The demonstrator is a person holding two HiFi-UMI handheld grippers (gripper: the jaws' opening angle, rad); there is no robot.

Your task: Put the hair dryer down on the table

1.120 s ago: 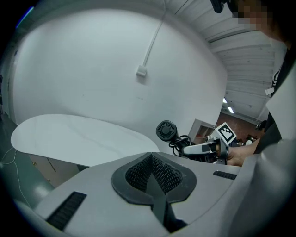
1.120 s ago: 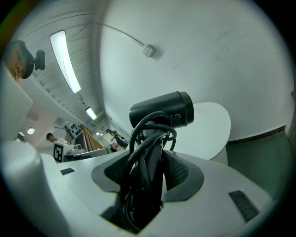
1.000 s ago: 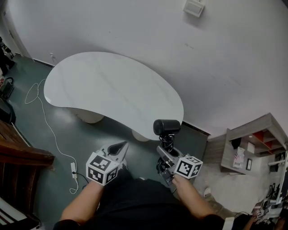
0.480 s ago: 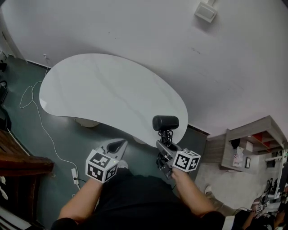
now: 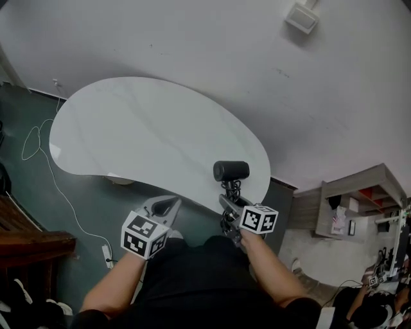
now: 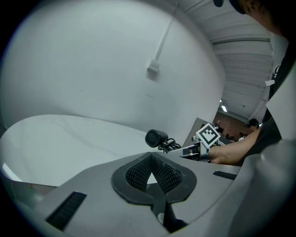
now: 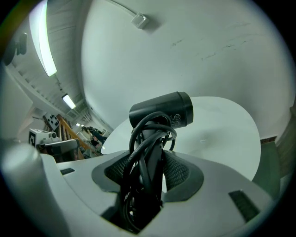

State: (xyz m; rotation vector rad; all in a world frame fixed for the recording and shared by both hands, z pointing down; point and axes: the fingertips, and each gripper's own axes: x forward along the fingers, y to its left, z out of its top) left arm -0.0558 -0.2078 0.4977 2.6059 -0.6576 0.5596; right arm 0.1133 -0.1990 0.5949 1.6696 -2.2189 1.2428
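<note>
The black hair dryer (image 5: 231, 171) stands upright in my right gripper (image 5: 228, 202), whose jaws are shut on the handle with the black cord wound round it. Its barrel hangs over the near right edge of the white kidney-shaped table (image 5: 141, 132). In the right gripper view the hair dryer (image 7: 162, 113) rises from between the right gripper's pads (image 7: 178, 169), with the table (image 7: 222, 134) beyond. My left gripper (image 5: 171, 205) is held just short of the table's front edge, shut and empty. In the left gripper view its tips (image 6: 151, 159) meet, and the hair dryer (image 6: 156, 137) shows to the right.
A white cable (image 5: 38, 138) and a power strip (image 5: 106, 256) lie on the dark floor at the left, beside brown wooden furniture (image 5: 26, 241). A shelf unit (image 5: 359, 199) stands at the right. The white wall with a small box (image 5: 302, 18) runs behind the table.
Both grippers have come closer to the table. The hair dryer's barrel, earlier just off the near edge, now hangs over the tabletop. Neither gripper's jaws have changed.
</note>
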